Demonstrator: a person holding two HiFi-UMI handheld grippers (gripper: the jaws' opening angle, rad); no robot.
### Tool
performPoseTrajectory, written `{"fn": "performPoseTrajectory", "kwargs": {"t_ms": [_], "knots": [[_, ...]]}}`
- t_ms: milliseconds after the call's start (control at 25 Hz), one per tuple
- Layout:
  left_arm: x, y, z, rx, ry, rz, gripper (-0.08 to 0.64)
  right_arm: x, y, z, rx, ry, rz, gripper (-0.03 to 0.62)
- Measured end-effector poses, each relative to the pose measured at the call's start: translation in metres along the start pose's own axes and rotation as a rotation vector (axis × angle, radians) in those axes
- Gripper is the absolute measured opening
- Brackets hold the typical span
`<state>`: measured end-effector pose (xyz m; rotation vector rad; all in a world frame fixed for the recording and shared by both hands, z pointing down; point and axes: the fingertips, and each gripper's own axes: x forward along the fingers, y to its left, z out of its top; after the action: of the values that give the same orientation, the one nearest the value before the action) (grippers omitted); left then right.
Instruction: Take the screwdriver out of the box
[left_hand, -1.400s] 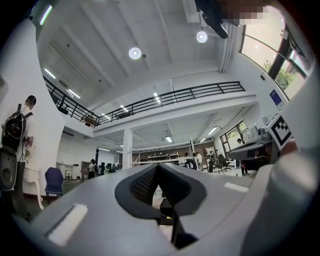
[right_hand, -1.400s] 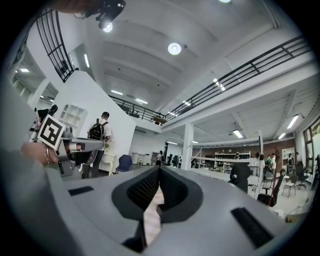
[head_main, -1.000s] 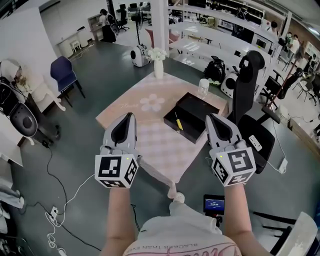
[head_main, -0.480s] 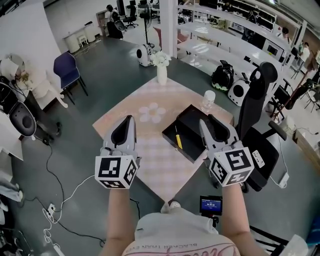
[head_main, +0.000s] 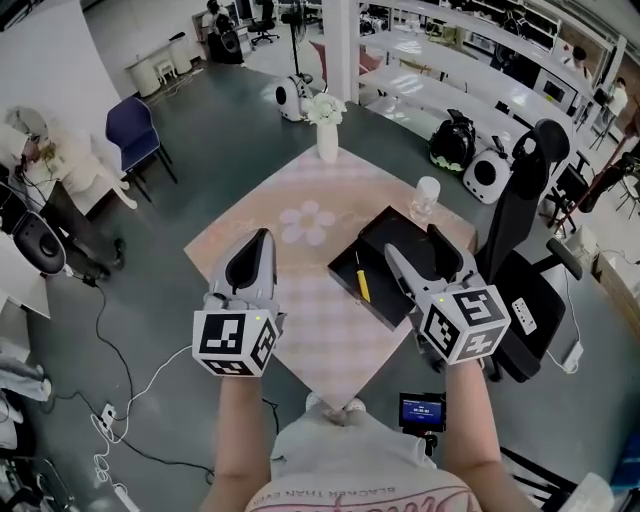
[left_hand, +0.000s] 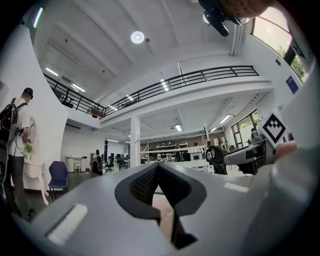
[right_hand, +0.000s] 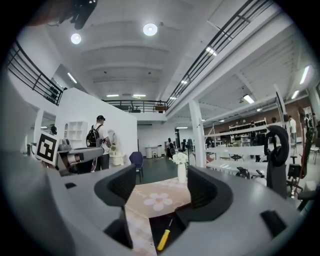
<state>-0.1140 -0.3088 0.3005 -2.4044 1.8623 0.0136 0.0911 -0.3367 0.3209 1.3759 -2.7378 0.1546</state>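
A black open box (head_main: 398, 243) lies on the right part of the pink table (head_main: 300, 200). Inside it is a screwdriver (head_main: 362, 285) with a yellow handle. My right gripper (head_main: 415, 245) hovers over the box's near right side, and its jaws are opening with nothing between them. In the right gripper view the screwdriver (right_hand: 163, 240) shows low between the spread fingers (right_hand: 117, 187), inside the box (right_hand: 150, 230). My left gripper (head_main: 252, 255) is shut and empty over the table's left part, and its closed fingertips (left_hand: 159, 175) point level.
A white vase with flowers (head_main: 327, 135) stands at the table's far corner, and a clear cup (head_main: 426, 198) behind the box. A black office chair (head_main: 520, 230) is close to the table's right side. Cables (head_main: 110, 400) run over the floor at the left.
The right gripper's jaws have gone from shut to wide open. Both grippers have moved forward over the table, the right one over the box.
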Motion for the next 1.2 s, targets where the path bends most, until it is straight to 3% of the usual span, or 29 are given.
{"fn": "performPoseTrajectory", "kwargs": {"t_ms": [520, 1200], "knots": [[0.044, 0.016, -0.040, -0.017, 0.071, -0.105, 0.011, 0.069, -0.010, -0.085, 0.087, 0.326, -0.056, 0.276], [0.082, 0.057, -0.089, -0.011, 0.159, -0.111, 0.011, 0.129, -0.016, -0.238, 0.107, 0.829, -0.052, 0.210]]}}
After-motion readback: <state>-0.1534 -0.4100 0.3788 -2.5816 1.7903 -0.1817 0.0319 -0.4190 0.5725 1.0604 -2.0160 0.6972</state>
